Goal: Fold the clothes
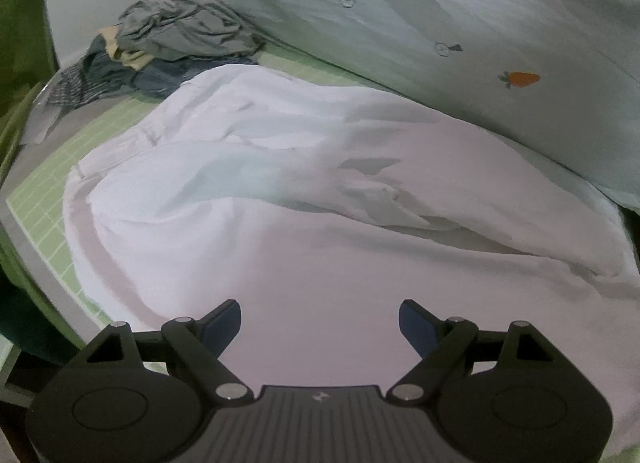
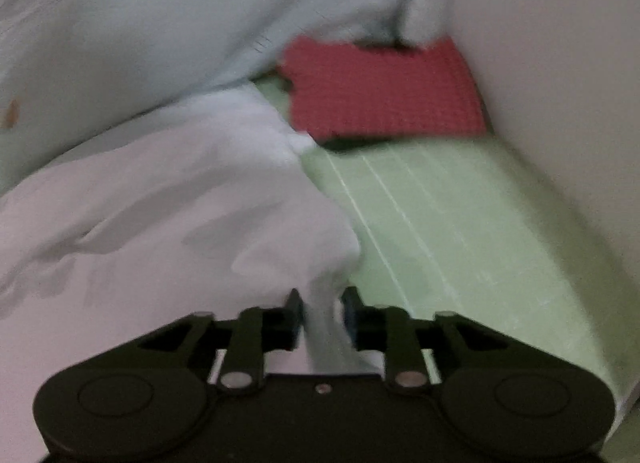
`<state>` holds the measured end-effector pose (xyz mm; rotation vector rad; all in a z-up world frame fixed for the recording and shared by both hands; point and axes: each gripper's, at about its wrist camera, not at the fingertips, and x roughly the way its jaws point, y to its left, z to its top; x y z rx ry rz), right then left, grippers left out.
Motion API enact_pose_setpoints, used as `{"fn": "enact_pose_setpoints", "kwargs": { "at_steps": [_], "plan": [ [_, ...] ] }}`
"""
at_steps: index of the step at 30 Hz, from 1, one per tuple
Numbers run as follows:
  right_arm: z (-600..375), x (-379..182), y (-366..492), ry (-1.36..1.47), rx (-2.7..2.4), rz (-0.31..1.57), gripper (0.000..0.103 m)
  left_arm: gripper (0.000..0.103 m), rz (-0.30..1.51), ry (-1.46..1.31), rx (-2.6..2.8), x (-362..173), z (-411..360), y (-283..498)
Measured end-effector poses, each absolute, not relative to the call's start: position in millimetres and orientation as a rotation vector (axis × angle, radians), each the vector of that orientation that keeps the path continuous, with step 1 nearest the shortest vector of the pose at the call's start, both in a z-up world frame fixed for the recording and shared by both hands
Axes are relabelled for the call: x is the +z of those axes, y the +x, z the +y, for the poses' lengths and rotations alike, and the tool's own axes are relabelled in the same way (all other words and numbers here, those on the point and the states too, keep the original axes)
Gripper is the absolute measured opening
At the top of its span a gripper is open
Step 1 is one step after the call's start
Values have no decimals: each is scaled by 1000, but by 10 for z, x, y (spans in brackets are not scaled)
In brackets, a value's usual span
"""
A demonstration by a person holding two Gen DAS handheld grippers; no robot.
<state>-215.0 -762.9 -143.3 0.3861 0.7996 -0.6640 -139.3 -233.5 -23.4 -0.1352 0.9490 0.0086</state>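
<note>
We see right gripper (image 2: 320,313) fingers pinching white garment (image 2: 160,203) edge; left gripper (image 1: 320,327) fingers spread above it.

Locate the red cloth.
Right wrist view, upper centre-right: the red cloth lies folded on the green mat, by the wall, just beyond the white garment.
</note>
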Motion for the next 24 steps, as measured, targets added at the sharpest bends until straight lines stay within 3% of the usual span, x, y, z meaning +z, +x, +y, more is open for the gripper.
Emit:
{"fn": "enact_pose_setpoints", "kwargs": {
  "at_steps": [4,9,16,24],
  "plan": [
    [-7551,-1530,-2418,498,-726,797,79,87,962,-164,48,-266,-2178,-1399],
    [-7331,-1595,-2756,677,-780,805,89,87,991,-217,67,-350,-2093,-1344],
    [-6999,-1676,-2666,642,-703,844,103,87,993,-187,23,-381,-2186,-1220],
    [-6746,-1695,-2250,507,-859,935,102,87,1001,-204,33,-435,-1818,-1015]
  ]
}}
